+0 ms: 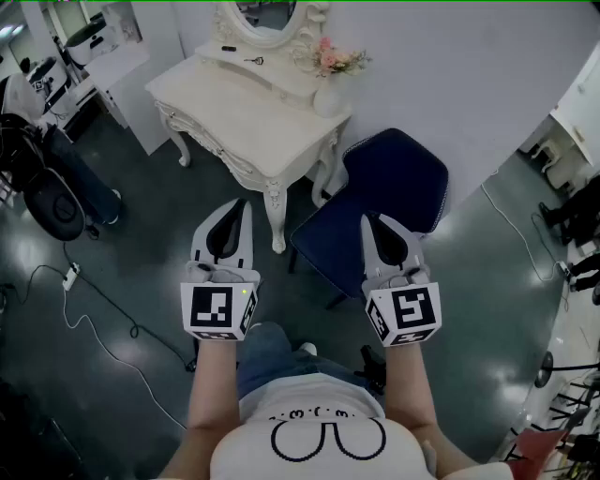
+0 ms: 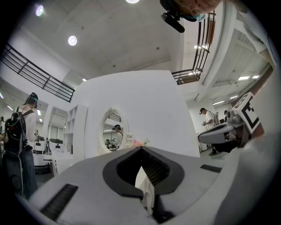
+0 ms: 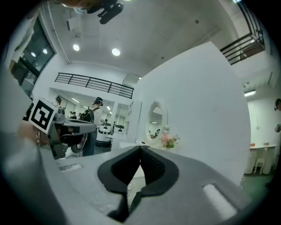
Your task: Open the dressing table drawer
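Observation:
The cream dressing table [image 1: 246, 117] stands at the upper middle of the head view, with an oval mirror [image 1: 267, 17] behind it. Its carved front apron [image 1: 217, 153] faces lower left; I cannot make out a drawer handle. My left gripper [image 1: 246, 202] and right gripper [image 1: 366, 218] are held side by side in the air, well short of the table, both pointing toward it. Each has its jaws closed tip to tip with nothing between them. The left gripper [image 2: 141, 148] view and the right gripper [image 3: 140, 147] view both show the mirror [image 2: 113, 132] far ahead.
A dark blue chair [image 1: 386, 199] stands just right of the table, under my right gripper. A vase of pink flowers [image 1: 330, 73] sits on the table's right corner. A cable and power strip [image 1: 70, 275] lie on the floor at left, near a black chair [image 1: 52, 202].

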Action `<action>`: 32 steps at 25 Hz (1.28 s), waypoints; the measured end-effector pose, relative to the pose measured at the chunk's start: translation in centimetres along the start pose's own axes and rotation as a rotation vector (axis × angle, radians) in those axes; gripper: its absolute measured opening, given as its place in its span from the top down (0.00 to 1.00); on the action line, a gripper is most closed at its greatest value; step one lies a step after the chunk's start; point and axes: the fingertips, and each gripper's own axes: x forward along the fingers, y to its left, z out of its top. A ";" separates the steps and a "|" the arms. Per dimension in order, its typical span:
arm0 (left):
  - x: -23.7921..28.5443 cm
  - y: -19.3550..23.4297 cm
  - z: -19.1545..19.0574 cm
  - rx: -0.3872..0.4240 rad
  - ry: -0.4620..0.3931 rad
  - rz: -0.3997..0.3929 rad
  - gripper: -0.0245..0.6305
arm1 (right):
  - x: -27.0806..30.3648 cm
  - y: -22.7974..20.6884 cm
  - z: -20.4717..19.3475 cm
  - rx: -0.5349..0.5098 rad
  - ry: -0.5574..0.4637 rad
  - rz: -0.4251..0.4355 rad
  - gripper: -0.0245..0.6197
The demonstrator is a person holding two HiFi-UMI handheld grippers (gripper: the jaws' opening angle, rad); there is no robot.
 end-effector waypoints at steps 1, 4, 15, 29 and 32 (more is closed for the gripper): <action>0.0 0.0 0.0 0.003 0.001 -0.004 0.97 | 0.0 0.0 0.0 0.001 0.000 -0.003 0.96; 0.2 0.1 -0.3 0.006 0.004 -0.012 0.97 | 0.2 0.1 -0.2 0.001 -0.002 -0.009 0.96; 5.3 5.7 -3.0 -0.029 0.016 -0.076 0.97 | 6.6 0.9 -1.5 -0.008 0.039 -0.073 0.96; 18.4 22.5 -5.1 -0.034 0.016 -0.204 0.97 | 26.3 3.8 0.1 0.009 0.055 -0.199 0.96; 20.6 24.9 -5.7 -0.028 0.025 -0.247 0.96 | 29.5 4.5 -0.1 0.024 0.065 -0.229 0.96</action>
